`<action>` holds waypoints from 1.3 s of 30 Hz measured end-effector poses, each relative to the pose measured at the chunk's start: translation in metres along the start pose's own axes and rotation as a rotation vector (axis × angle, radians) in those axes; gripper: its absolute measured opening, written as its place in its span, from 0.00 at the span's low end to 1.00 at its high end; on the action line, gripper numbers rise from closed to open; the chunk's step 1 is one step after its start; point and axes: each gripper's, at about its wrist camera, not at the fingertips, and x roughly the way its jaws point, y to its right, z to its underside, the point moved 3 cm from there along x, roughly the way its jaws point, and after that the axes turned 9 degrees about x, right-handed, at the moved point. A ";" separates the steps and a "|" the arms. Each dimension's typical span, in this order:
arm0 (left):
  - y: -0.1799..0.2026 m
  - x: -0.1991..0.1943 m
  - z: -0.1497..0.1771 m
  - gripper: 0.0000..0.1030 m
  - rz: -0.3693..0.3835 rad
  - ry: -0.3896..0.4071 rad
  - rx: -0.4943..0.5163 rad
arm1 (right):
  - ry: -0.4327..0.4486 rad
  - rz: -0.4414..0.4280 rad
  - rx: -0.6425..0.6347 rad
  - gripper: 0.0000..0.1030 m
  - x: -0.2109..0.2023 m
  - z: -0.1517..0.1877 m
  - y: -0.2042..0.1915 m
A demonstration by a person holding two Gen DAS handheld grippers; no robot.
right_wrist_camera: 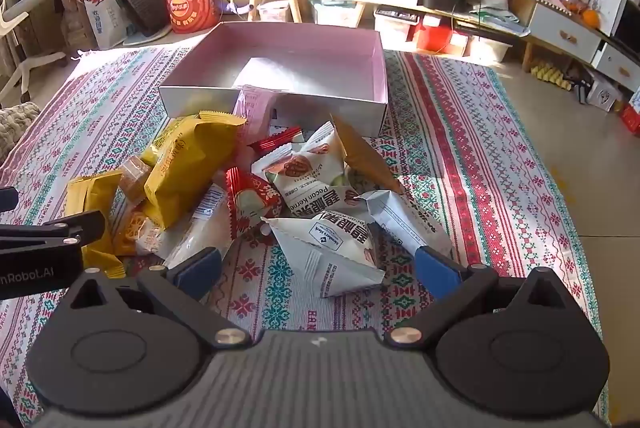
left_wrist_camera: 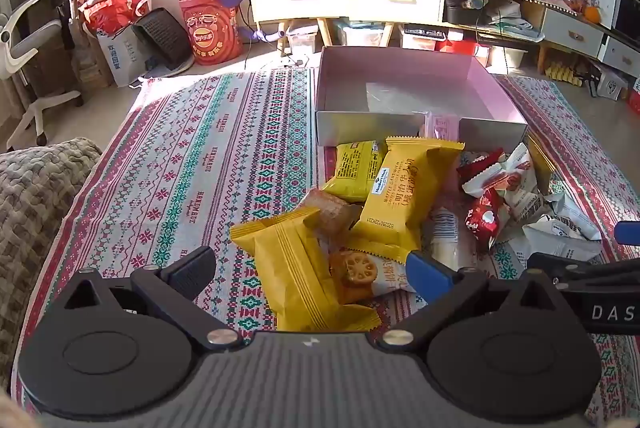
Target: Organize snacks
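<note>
On my far left a grey blanket (left_wrist_camera: 36, 196) lies over the edge of the patterned cloth (left_wrist_camera: 192, 164). My left gripper (left_wrist_camera: 310, 268) hangs low over the cloth with its fingers spread wide and nothing held; a yellow pack (left_wrist_camera: 296, 268) lies between them, though I cannot tell whether either finger touches it. Just beyond it are a lotus-chip pack (left_wrist_camera: 360, 274) and a second yellow pack (left_wrist_camera: 404, 196), part of the snack pile (right_wrist_camera: 256, 184) heaped on the cloth against the box's near wall. The box (left_wrist_camera: 404, 132) sits behind the pile, almost bare inside. Further right, my right gripper (right_wrist_camera: 316, 268) is likewise spread wide, gripping nothing, with a white pecan pack (right_wrist_camera: 332, 248) lying between its fingers. A red pack (right_wrist_camera: 250, 200) rests just left of that one.
</note>
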 end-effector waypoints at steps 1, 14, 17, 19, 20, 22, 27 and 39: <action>0.000 0.000 0.000 1.00 0.000 0.000 0.000 | 0.000 -0.001 0.000 1.00 0.000 0.000 0.000; 0.000 -0.001 -0.001 1.00 0.002 0.000 -0.002 | 0.002 0.001 0.001 1.00 -0.001 0.000 -0.001; 0.000 0.000 0.000 1.00 0.003 0.000 -0.003 | 0.002 0.001 0.001 1.00 0.000 0.000 -0.001; 0.000 0.000 0.000 1.00 0.002 0.000 -0.003 | 0.001 0.000 0.000 1.00 0.000 0.000 -0.001; 0.000 0.000 0.000 1.00 0.003 0.000 -0.003 | 0.002 0.000 0.000 1.00 0.000 0.000 -0.001; 0.000 0.000 0.000 1.00 0.003 0.000 -0.003 | 0.002 0.001 0.000 1.00 0.000 0.000 -0.001; 0.000 0.000 0.000 1.00 0.003 0.000 -0.003 | 0.002 0.000 0.001 1.00 0.000 0.000 -0.001; 0.000 -0.001 -0.001 1.00 0.004 0.000 -0.004 | 0.000 -0.001 0.001 1.00 0.000 0.001 -0.002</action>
